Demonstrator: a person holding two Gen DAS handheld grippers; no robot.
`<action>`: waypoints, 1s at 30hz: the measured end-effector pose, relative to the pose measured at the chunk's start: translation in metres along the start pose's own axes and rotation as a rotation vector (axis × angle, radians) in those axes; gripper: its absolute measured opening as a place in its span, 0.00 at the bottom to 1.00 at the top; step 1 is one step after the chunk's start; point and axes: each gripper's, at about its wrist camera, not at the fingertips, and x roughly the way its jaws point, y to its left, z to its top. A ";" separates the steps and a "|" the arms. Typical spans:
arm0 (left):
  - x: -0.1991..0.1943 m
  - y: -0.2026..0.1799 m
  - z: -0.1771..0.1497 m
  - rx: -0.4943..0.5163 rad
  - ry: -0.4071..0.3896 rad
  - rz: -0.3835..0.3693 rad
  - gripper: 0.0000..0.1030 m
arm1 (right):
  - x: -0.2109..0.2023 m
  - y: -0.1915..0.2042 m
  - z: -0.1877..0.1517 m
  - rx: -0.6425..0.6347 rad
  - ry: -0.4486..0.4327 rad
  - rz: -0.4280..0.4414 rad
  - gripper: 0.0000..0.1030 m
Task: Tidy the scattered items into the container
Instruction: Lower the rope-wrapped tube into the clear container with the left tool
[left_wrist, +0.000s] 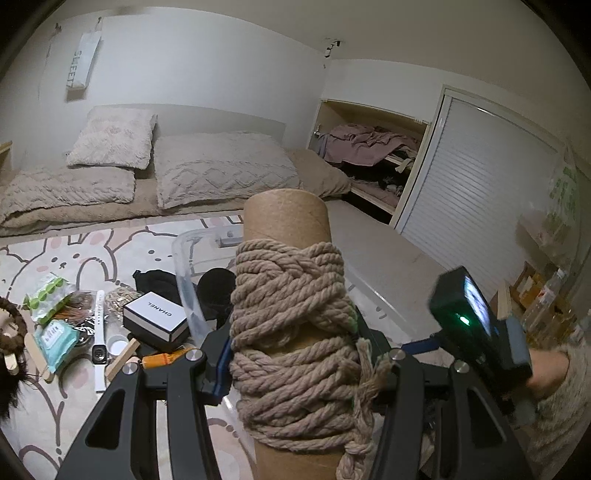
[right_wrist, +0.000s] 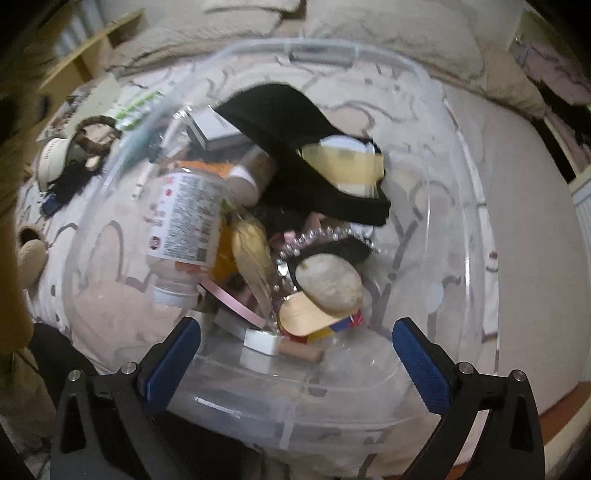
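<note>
Cardboard rope spool (left_wrist: 288, 332) hides left claw (left_wrist: 295, 354) pads (bin (left_wrist: 184, 266) mostly blocked).

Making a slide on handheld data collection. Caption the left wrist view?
Left gripper clamps a rope-wrapped cardboard tube above the clear bin.

A home bedroom: textured beige pillows (left_wrist: 218, 166) lie on low bedding against the far wall, a bunny-print rug (left_wrist: 74, 254) covers the floor, and an open closet (left_wrist: 373, 158) at right holds rumpled clothes.
</note>
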 end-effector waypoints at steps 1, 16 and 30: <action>0.003 -0.001 0.003 -0.006 0.003 -0.003 0.52 | -0.004 -0.002 -0.003 -0.003 -0.026 0.010 1.00; 0.073 -0.031 0.030 -0.089 0.132 -0.031 0.52 | -0.046 -0.025 -0.028 -0.079 -0.416 0.018 1.00; 0.135 -0.050 0.013 -0.242 0.251 -0.098 0.52 | -0.063 -0.065 -0.043 0.066 -0.675 0.004 1.00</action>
